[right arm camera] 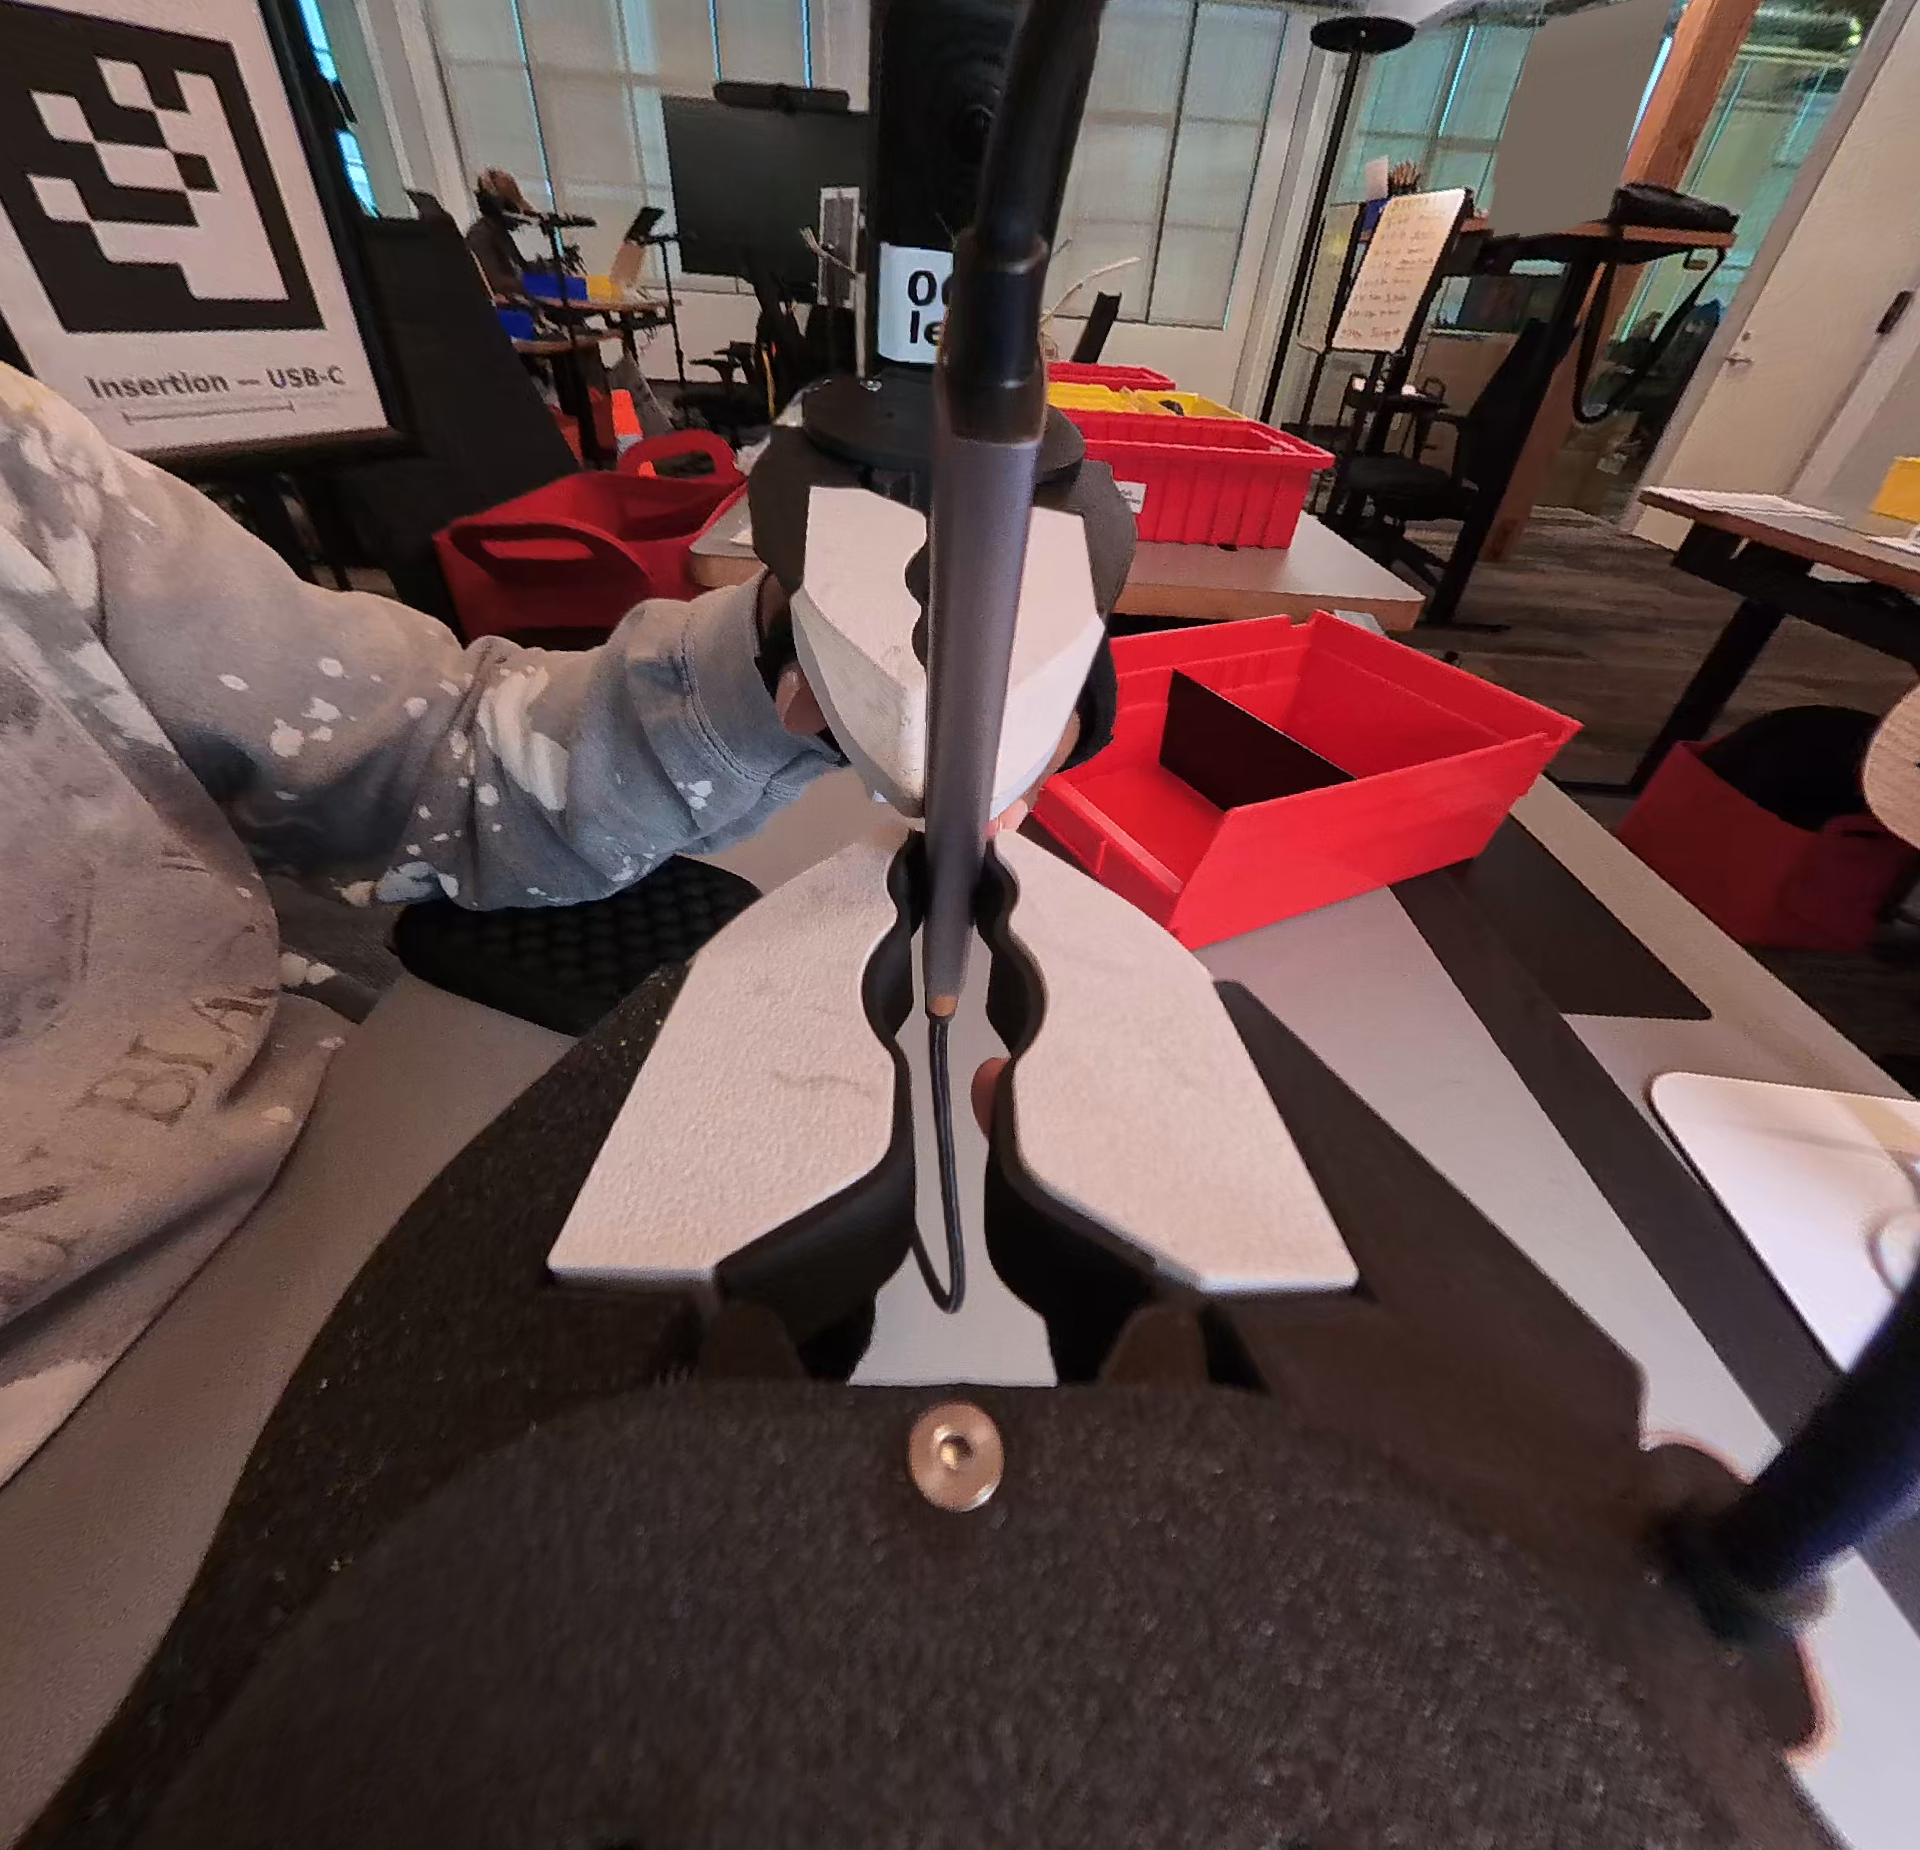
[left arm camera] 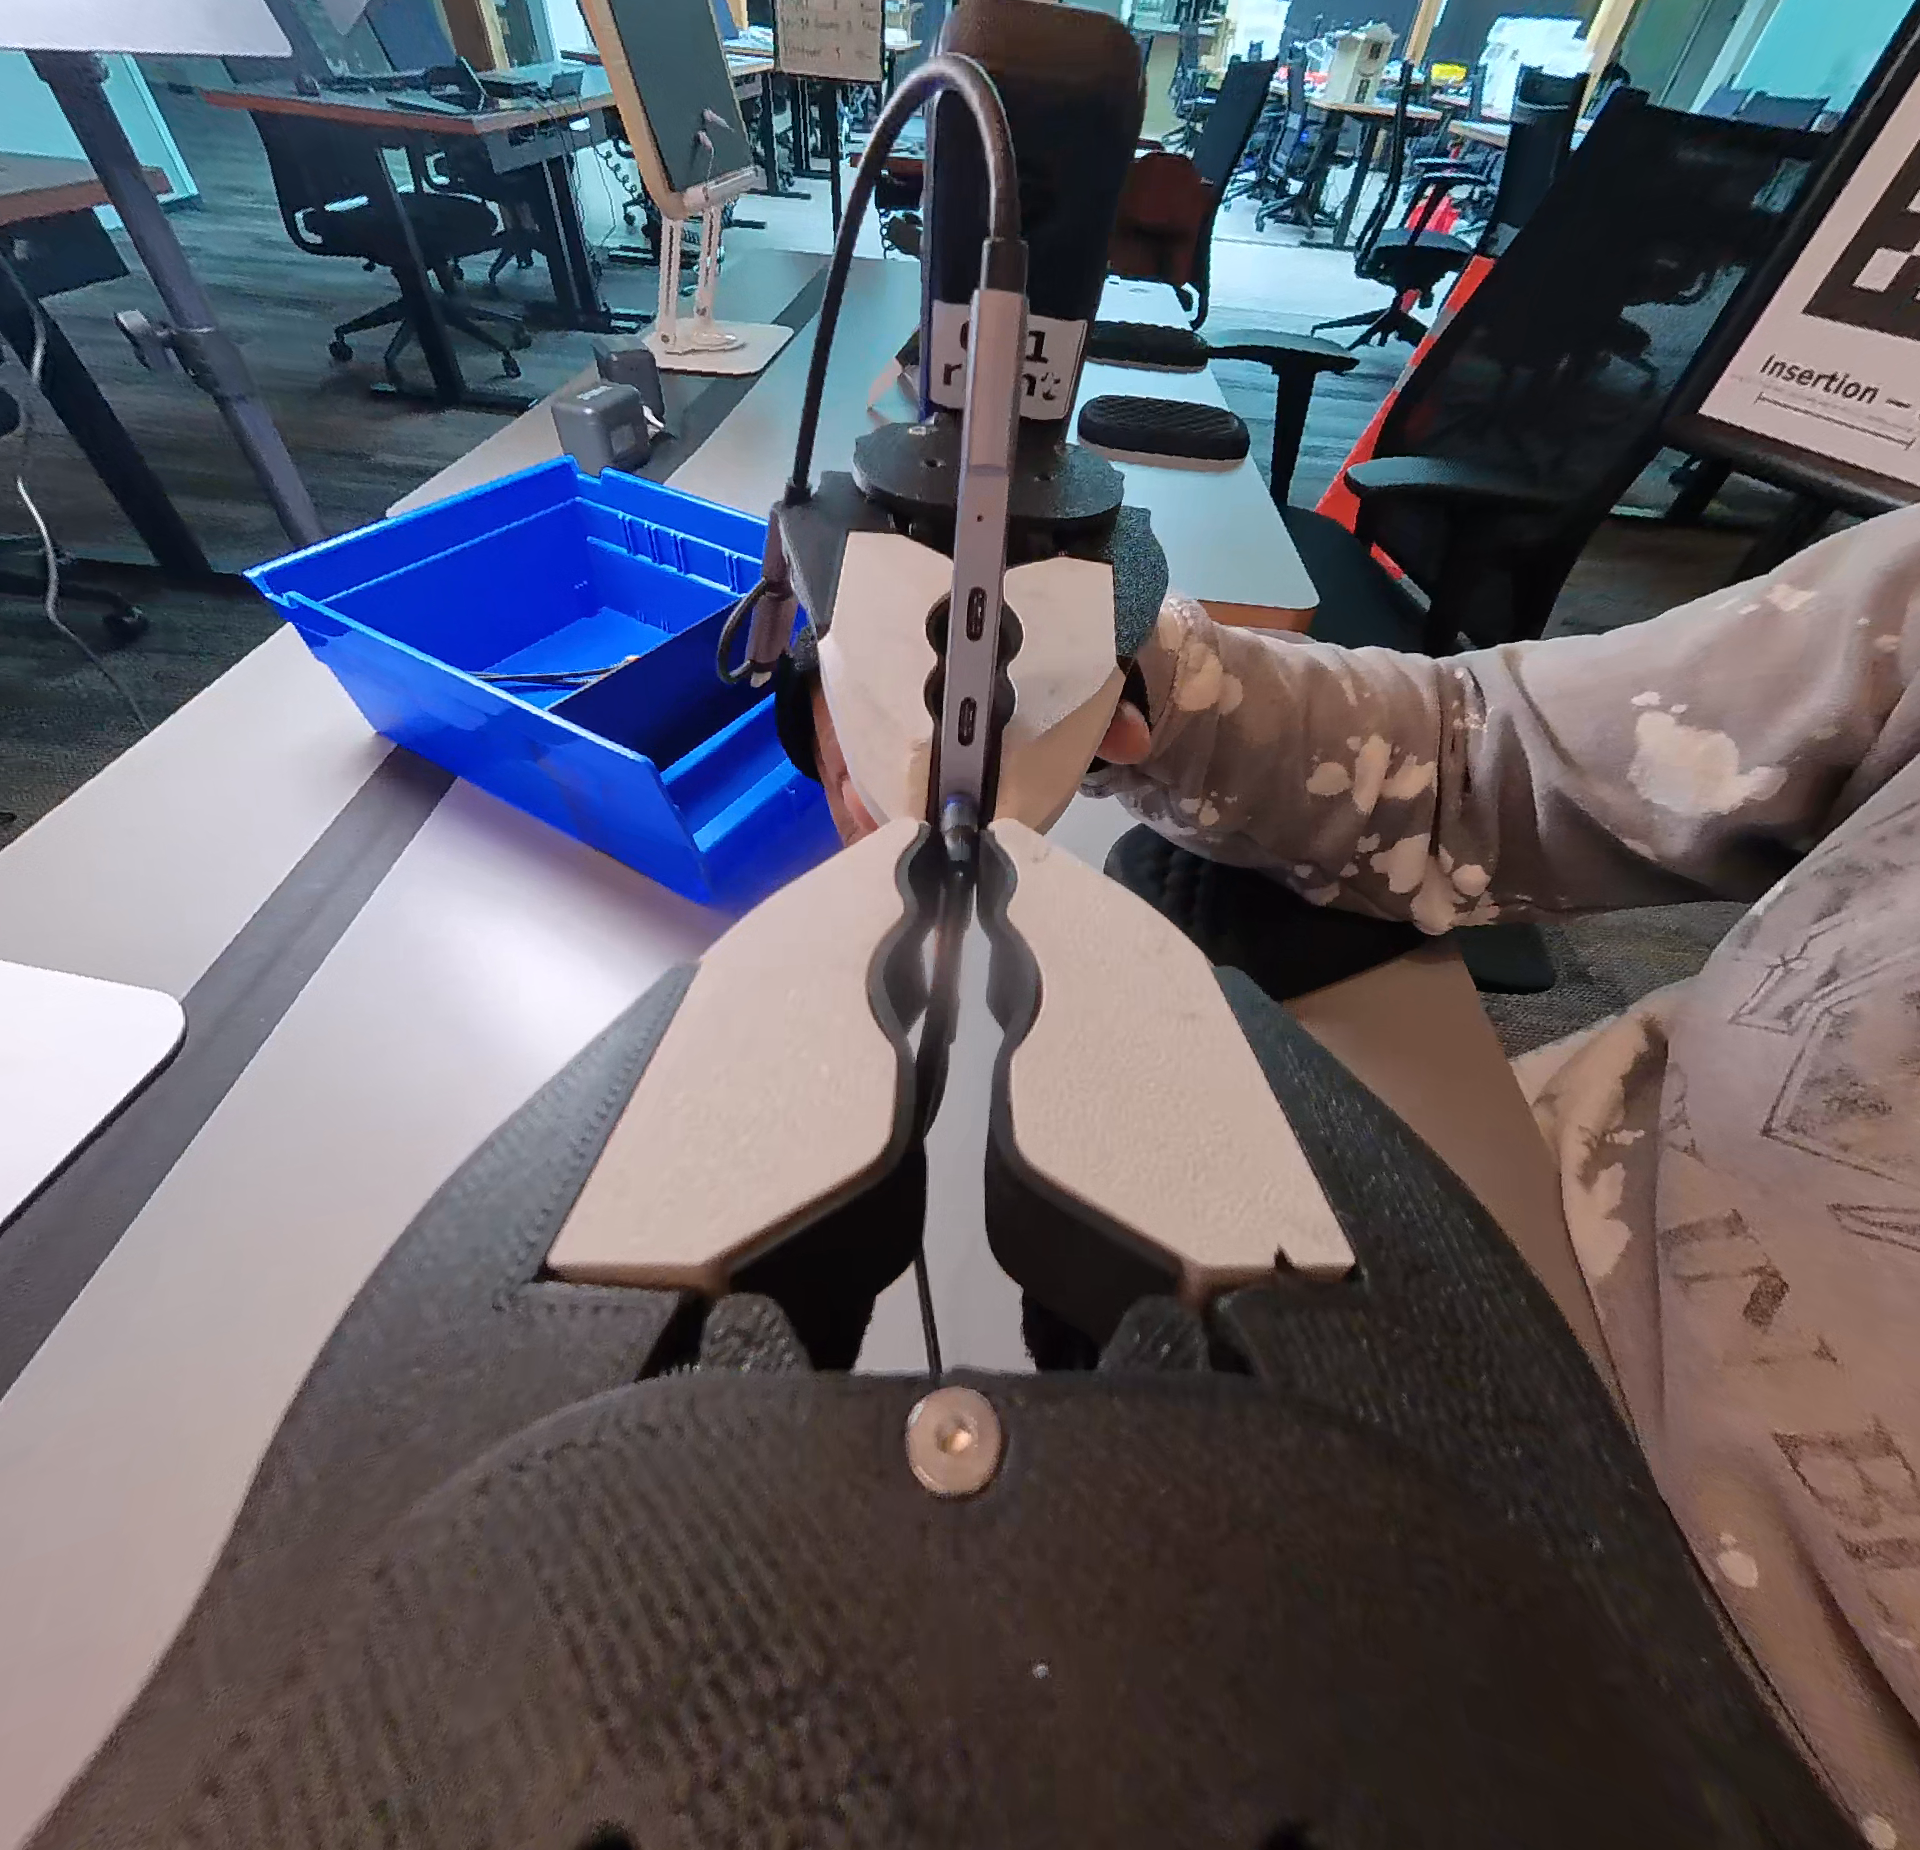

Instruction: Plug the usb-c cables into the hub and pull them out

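The hub (left arm camera: 982, 595), a slim grey bar, hangs in the air over the pale table (left arm camera: 312, 969), pinched edge-on between my two tools. Furthest left sits a blue bin (left arm camera: 499, 657), its divided compartments holding what looks like a thin dark cord; I cannot make out more of it. In the left wrist view, my left gripper (left arm camera: 954, 844) is clamped on the plug of a thin black cable (left arm camera: 928, 1021), whose tip meets the hub's near end; whether it is fully seated I cannot tell, as the white fingers (left arm camera: 790, 1062) hide the joint. Two side ports on the hub stand empty. Beyond, my right gripper (left arm camera: 971, 678) is clenched across the hub's body, and the hub's own thick lead (left arm camera: 904, 138) arcs up and back down its far side. In the right wrist view the same hold shows from the other side, with a red bin (right arm camera: 1351, 761) to the right. I judge this to be the joining step itself, plug at port. Next calls for a straight push or pull along the hub's length, both holds kept firm, no twisting.
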Demonstrator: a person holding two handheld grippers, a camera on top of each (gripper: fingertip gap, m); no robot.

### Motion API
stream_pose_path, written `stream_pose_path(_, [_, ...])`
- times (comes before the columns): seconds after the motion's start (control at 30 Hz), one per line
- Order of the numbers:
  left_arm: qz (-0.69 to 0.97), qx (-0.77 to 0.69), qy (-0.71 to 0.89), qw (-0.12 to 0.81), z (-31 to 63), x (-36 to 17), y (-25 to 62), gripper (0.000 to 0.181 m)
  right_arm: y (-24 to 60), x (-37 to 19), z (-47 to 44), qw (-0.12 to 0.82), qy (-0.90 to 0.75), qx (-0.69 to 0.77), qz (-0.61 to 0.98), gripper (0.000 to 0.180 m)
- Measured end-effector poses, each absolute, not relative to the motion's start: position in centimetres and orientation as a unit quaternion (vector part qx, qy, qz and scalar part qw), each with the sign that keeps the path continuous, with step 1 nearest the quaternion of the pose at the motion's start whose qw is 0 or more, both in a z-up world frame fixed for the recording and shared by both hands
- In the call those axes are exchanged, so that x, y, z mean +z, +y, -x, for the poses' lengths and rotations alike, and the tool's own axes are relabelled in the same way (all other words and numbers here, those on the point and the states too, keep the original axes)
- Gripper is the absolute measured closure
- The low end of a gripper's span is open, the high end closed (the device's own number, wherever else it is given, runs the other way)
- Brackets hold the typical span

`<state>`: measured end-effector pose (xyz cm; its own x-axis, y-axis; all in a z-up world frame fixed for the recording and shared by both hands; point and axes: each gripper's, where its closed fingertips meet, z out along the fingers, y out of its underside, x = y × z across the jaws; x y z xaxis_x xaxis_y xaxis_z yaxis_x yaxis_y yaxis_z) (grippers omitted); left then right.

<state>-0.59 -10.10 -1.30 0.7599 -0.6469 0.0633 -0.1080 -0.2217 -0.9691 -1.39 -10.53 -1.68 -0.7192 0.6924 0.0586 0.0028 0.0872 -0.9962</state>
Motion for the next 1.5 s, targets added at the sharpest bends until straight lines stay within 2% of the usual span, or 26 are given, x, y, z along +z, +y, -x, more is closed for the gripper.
stream_pose_path(0.23, [0.744, -0.213, 0.241, 0.585, 1.6, -1.0, -9.6, 0.174, -9.4, -1.9, 2.0, 0.295, -0.702, 0.574, 0.301, 0.165])
stream_pose_path(0.4, [0.758, -0.152, 0.217, 0.596, 4.5, -0.7, -9.6, 0.174, -8.6, -4.8, -2.8, 0.217, -0.806, 0.470, 0.288, 0.165])
stream_pose_path(0.53, [0.769, -0.124, 0.219, 0.588, 5.7, -1.2, -9.8, 0.174, -5.4, 0.4, -4.0, 0.363, -0.760, 0.449, 0.298, 0.162])
stream_pose_path(0.67, [0.779, -0.109, 0.239, 0.569, 5.1, -2.3, -9.5, 0.174, -1.8, 4.5, -5.2, 0.498, -0.699, 0.402, 0.319, 0.148])
stream_pose_path(0.77, [0.782, -0.112, 0.273, 0.549, 3.5, -3.5, -9.4, 0.174, -1.3, 4.5, -5.1, 0.509, -0.697, 0.386, 0.325, 0.136])
stream_pose_path(0.9, [0.787, -0.110, 0.312, 0.521, 1.3, -5.1, -9.1, 0.174, -3.3, 0.4, -3.4, 0.444, -0.763, 0.350, 0.313, 0.130])
stream_pose_path(0.97, [0.787, -0.115, 0.320, 0.515, 0.6, -5.6, -9.0, 0.174, -5.2, -2.2, -2.8, 0.390, -0.805, 0.336, 0.297, 0.137])
stream_pose_path(1.03, [0.790, -0.116, 0.323, 0.508, 0.4, -6.1, -8.9, 0.174, -6.5, -3.5, -2.2, 0.371, -0.824, 0.327, 0.277, 0.164])
stream_pose_path(1.07, [0.793, -0.111, 0.322, 0.505, 0.6, -6.3, -8.8, 0.173, -7.1, -3.7, -2.1, 0.363, -0.827, 0.334, 0.268, 0.170])
stream_pose_path(1.2, [0.788, -0.134, 0.303, 0.519, 0.9, -5.5, -9.0, 0.173, -7.3, -3.1, -2.2, 0.364, -0.818, 0.360, 0.261, 0.170])
stream_pose_path(1.27, [0.779, -0.137, 0.283, 0.543, 1.3, -4.1, -9.1, 0.162, -6.7, -2.4, -2.6, 0.376, -0.813, 0.357, 0.265, 0.170])
stream_pose_path(1.37, [0.758, -0.126, 0.248, 0.591, 2.8, -0.6, -10.1, 0.145, -5.4, 0.5, -3.8, 0.404, -0.792, 0.369, 0.272, 0.170])
stream_pose_path(1.5, [0.746, -0.102, 0.185, 0.632, 5.9, 1.9, -12.2, 0.143, -1.5, 6.0, -5.5, 0.451, -0.778, 0.317, 0.302, 0.170])
